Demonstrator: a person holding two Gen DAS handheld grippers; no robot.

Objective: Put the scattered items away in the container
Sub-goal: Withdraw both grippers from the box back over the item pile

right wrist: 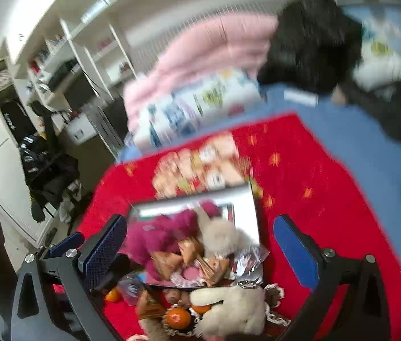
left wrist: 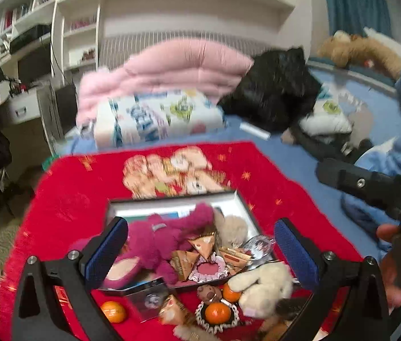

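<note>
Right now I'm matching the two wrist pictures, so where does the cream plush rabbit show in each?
Left wrist view: the cream plush rabbit lies low, right of centre, on the red cloth just outside the box's near edge.
Right wrist view: it lies at bottom centre, again below the box.
Shared landmark: the magenta plush toy inside the box.

I am seeing the box [left wrist: 240, 199] sitting on the blanket [left wrist: 285, 199] — plush toy [left wrist: 155, 236] lying inside at left, oranges [left wrist: 217, 312] and bear [left wrist: 266, 284] lying outside, nearer me.
</note>
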